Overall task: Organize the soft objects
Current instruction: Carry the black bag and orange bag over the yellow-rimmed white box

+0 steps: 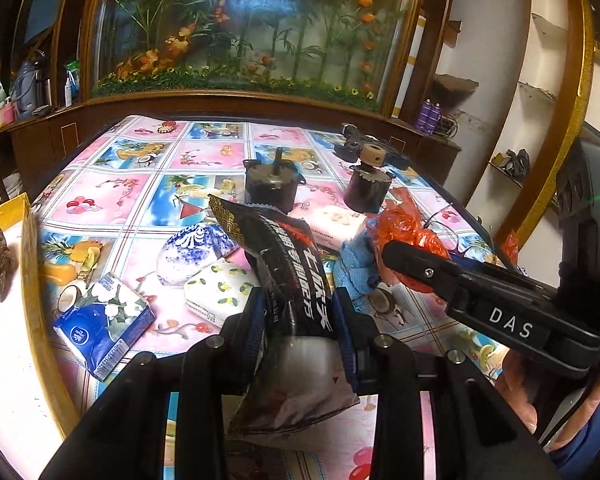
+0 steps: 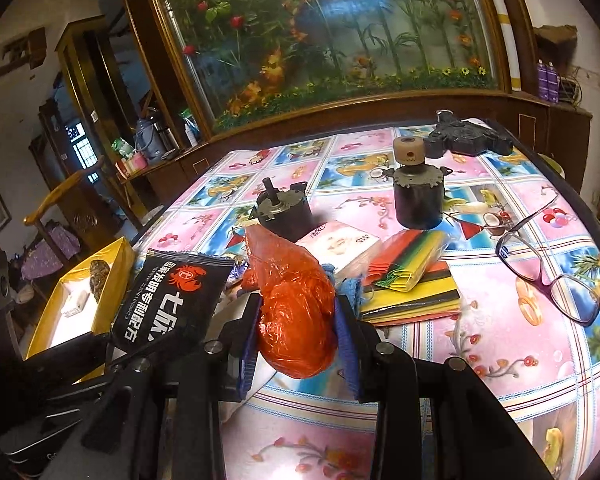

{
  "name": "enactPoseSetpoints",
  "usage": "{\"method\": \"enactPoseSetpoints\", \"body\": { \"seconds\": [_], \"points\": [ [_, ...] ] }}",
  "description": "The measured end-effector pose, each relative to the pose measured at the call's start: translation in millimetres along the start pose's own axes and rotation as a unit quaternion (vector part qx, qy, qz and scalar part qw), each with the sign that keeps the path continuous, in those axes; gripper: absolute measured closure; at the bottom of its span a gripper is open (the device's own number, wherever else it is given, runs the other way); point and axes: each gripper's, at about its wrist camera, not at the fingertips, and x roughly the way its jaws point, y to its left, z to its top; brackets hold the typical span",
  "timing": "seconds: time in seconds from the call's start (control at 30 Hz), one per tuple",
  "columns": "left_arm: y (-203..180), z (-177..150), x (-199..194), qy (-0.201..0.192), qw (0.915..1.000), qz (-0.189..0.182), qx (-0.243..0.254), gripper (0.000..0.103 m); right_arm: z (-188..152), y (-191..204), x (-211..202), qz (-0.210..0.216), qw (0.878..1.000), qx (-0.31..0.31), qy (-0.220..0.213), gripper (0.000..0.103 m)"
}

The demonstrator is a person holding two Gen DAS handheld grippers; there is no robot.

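"DAS"-marked right tool near black packet

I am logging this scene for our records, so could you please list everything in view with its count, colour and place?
snack packet: one, black, in the left gripper.
plastic bag: one, orange, in the right gripper.
tissue packs: at least four, blue, white or pink, mid-table.
cloth: one, light blue, beside the orange bag.
striped bags: one stack, multicoloured, right of centre.
motors: two, dark, mid-table.
black part: one, far right corner.
glasses: one pair, purple, right.
box: one, yellow, left edge.
table: one, fruit-patterned cover.
left gripper: black, shut.
right gripper: black, shut.
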Motion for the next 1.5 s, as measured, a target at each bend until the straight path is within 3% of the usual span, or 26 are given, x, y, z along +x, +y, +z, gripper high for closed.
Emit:
{"method": "enactPoseSetpoints", "body": {
  "seconds": [0.67, 1.5],
  "points": [
    [9, 1, -10, -0.019, 0.9995, 0.024, -0.012, 0.070, -1, 21, -8, 0.009, 1.000, -0.010, -0.020, 0.065],
    [47, -2, -60, -0.045, 0.9964, 0.062, -0.037, 0.070, -15, 54, -6, 0.040, 0.999, -0.017, -0.011, 0.065]
  ]
}}
